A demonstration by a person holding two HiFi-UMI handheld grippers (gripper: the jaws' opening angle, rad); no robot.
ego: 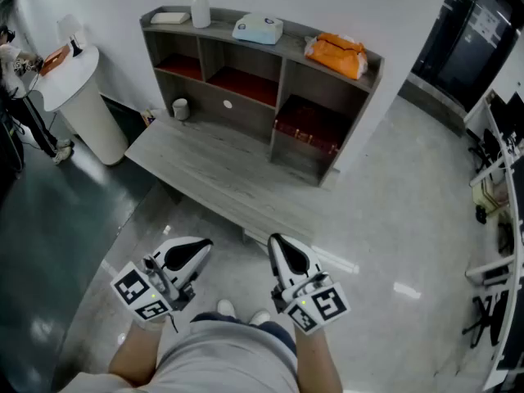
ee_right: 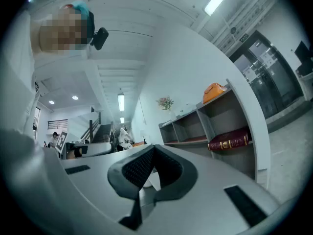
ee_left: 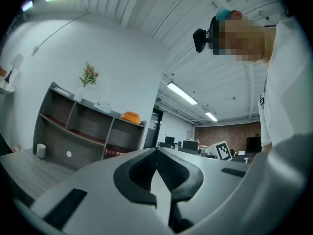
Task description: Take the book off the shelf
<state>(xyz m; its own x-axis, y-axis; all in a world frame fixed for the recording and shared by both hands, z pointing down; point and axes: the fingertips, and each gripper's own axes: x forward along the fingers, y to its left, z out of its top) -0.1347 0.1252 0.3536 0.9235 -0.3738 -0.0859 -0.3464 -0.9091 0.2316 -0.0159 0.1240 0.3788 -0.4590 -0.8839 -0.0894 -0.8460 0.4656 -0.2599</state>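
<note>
While both hover low before the shelf (ego: 205, 105), the left tongs (ego: 191, 252) sit pressed together, empty; the right tongs (ego: 282, 250) likewise meet on nothing; the red book (ego: 307, 133) lies in the lower right compartment.

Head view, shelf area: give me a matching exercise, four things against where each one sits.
Things:
1. vase of flowers
2. orange bag
3. dark red book
4. small white cylinder

Places:
A. inside the right-hand compartment of the shelf
B. on the low platform in front of the shelf
C. shelf top, right end
D. shelf top, toward the left

Pairs: 1-D, 2-C, 3-A, 4-B
</note>
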